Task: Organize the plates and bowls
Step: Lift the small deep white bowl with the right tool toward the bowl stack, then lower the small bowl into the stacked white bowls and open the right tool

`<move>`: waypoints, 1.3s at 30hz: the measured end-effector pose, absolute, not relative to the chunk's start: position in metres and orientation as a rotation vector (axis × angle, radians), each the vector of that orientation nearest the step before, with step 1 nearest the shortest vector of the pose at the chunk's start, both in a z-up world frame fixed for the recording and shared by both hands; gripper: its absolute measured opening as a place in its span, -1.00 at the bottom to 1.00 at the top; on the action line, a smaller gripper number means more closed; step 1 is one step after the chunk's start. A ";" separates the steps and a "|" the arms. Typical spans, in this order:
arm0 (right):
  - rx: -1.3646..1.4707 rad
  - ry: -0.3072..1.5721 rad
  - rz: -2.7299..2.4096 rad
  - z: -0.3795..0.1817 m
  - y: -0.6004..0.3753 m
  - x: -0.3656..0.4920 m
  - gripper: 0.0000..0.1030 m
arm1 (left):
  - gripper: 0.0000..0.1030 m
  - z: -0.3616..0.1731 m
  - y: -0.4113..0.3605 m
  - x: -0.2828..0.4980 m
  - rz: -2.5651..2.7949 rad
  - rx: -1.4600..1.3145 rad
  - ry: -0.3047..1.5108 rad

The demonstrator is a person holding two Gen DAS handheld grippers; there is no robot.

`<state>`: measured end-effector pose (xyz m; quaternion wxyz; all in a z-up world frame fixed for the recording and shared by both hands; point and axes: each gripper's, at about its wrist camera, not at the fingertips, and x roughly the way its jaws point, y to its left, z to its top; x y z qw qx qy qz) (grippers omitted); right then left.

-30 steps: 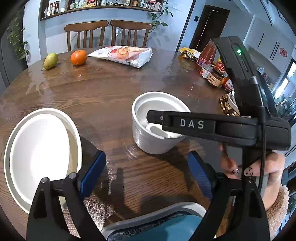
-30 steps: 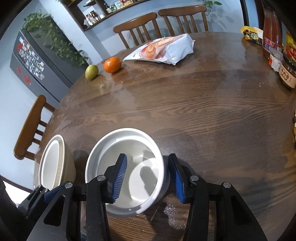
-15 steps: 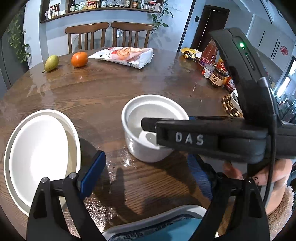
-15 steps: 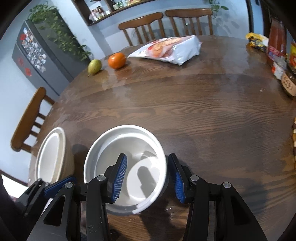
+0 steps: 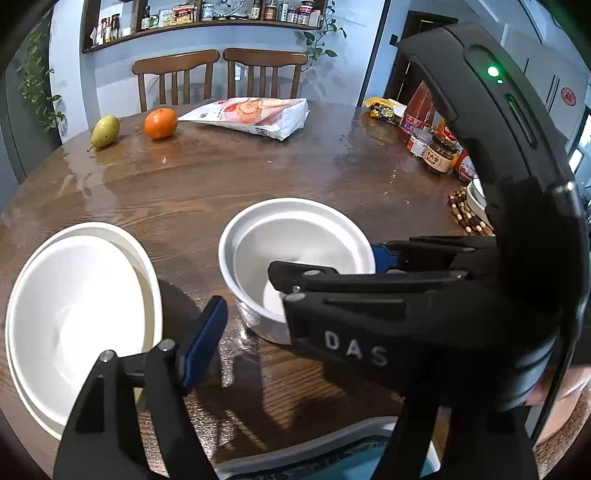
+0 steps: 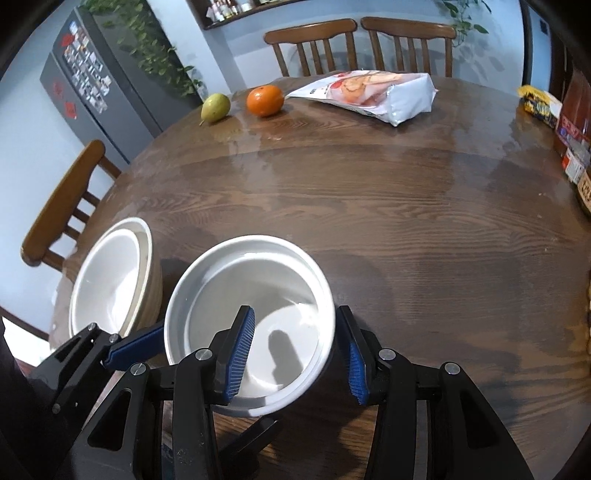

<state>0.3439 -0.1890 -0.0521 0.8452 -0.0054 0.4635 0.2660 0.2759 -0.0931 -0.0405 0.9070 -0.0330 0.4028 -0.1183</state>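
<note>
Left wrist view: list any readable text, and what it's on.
"DAS": white letters on the right gripper body, which crosses the view.
Snack bag: print too small to read.
Jars and sauce bottle: labels too blurred to read.
Red round sign on the cabinet: unreadable.
Shelf packages: unreadable.
</note>
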 end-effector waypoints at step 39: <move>-0.021 0.750 0.603 0.026 -0.164 0.291 -0.06 | 0.30 0.034 -0.058 0.213 -0.162 -0.064 0.622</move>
